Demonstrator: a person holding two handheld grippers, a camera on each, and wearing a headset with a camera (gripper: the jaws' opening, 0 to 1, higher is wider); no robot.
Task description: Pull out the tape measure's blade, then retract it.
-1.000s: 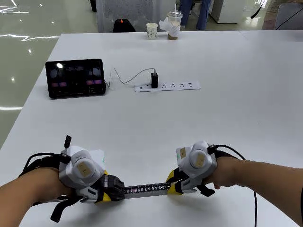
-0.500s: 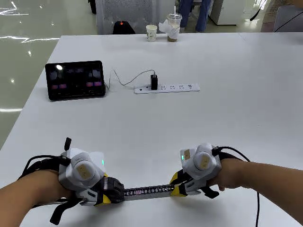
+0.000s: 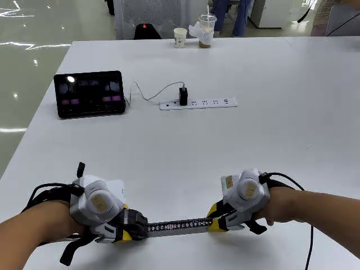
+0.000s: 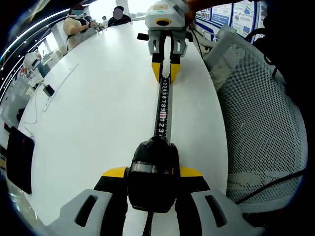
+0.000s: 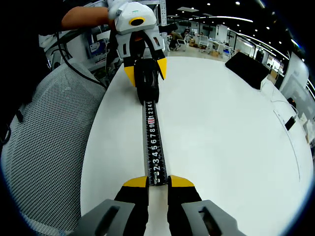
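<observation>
While my left gripper [image 3: 128, 224] clamps the black tape measure case [image 4: 153, 172] between its yellow tips, my right gripper [image 5: 157, 182] is pinched tight on the end of the numbered blade [image 5: 153, 142] — drawn out straight between the two, low along the near edge of the white table [image 3: 225, 140].

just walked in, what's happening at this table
A person at the white table holds a gripper in each hand. The left gripper is shut on the black tape measure case, and the right gripper pinches the tip of the blade. The blade is stretched out between them along the table's near edge, not yet retracted.
</observation>
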